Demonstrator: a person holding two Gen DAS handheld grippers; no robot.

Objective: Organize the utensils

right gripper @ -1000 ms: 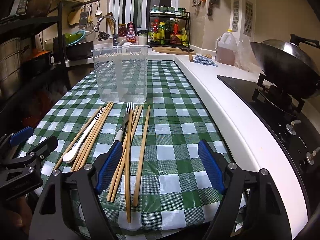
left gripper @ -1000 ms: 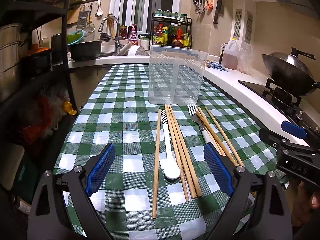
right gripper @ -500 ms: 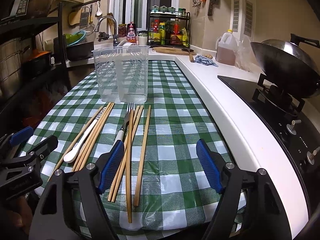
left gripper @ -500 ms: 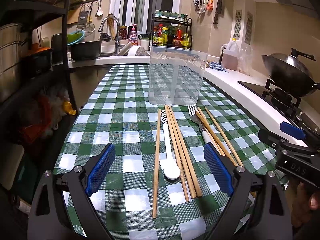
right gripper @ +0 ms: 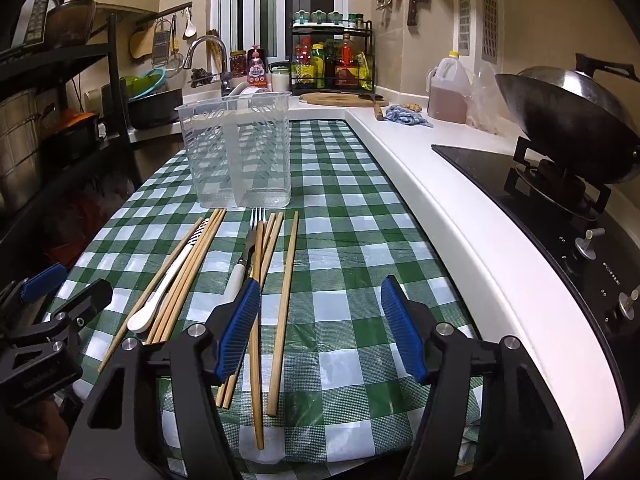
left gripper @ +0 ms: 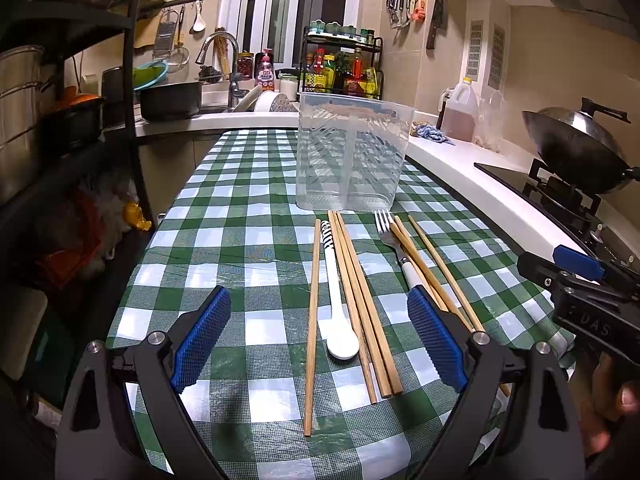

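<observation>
Nothing's in the clear divided holder [left gripper: 352,152] yet, so this is the very start of sorting. Everything sits on the checked cloth [left gripper: 240,240] just in front of the holder: a white spoon [left gripper: 338,308] with loose chopsticks [left gripper: 360,300] on either side, and to the right of those a fork [right gripper: 244,264] tangled with more chopsticks.

The right gripper [right gripper: 320,328] hovers on the near side of the fork bunch, away from the holder. Its jaws have just been closing in a bit but there's nothing between them, just cloth. The left gripper [left gripper: 316,340] hangs wide open above the spoon's bowl end, gripping nothing.

My take: go for the outermost chopstick [right gripper: 285,300] first since it lies apart from the others. Come down square over it, pinch mid-shaft, and don't drag the neighbours along.
</observation>
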